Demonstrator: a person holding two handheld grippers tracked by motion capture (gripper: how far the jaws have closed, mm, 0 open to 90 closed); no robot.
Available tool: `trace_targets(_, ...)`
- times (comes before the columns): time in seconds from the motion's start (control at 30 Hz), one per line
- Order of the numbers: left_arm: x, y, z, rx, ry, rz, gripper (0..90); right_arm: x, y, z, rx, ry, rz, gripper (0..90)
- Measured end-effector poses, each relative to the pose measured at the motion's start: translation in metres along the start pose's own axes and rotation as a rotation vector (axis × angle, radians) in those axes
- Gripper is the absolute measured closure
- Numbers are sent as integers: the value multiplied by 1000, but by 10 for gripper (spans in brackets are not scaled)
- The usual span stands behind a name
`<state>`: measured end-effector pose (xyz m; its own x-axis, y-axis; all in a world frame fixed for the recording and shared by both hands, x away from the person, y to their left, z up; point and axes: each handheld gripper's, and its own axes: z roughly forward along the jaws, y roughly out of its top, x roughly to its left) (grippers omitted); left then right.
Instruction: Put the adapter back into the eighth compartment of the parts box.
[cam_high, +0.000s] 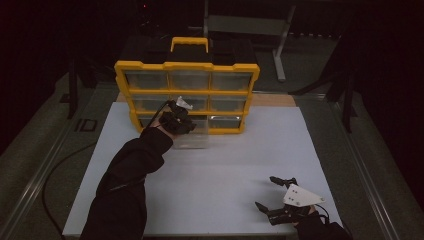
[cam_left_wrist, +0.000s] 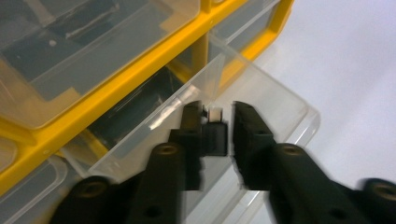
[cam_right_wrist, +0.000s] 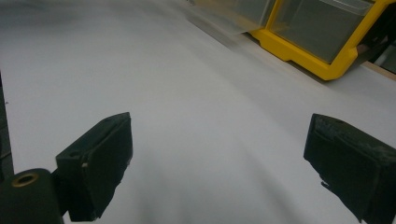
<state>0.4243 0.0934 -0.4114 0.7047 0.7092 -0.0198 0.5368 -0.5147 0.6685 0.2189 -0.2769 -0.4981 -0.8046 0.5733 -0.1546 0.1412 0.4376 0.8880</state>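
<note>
The left gripper (cam_left_wrist: 215, 122) hangs above the pulled-out clear drawer (cam_left_wrist: 275, 100) at frame centre — jaws slightly apart, a small black adapter (cam_left_wrist: 215, 135) between them, long axis pointing away.

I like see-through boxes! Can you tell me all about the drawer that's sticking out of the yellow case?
The drawer looks like clear plastic, with thin glossy walls and a rounded front corner. It is pulled partly out of the bottom row of the yellow case, its front over the white table. The left gripper hangs over it with a small black plug between its jaws.
</note>
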Motion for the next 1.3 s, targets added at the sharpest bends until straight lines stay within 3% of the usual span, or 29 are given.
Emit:
trace_targets(0.03, -1, 0, 0, 0, 2, -1, 570, 0, 0, 0, 0, 0, 1, 81)
trace_targets(0.17, -1, 1, -3, -18, 7, -22, 431, 0, 0, 0, 1, 0, 0, 81)
trace_targets(0.57, -8, 2, -10, -4, 46, -7, 142, 0, 0, 0, 1, 0, -2, 81)
trace_targets(0.83, -11, 2, -16, -6, 54, -7, 34, 1, 0, 0, 0, -1, -2, 81)
trace_targets(1.0, -13, -1, -20, -4, 63, 3, 4, 1, 0, 0, 4, 0, -1, 81)
trace_targets(1.3, -18, -9, -25, -26, 75, -14, 0, 1, 0, 0, 5, -1, -2, 81)
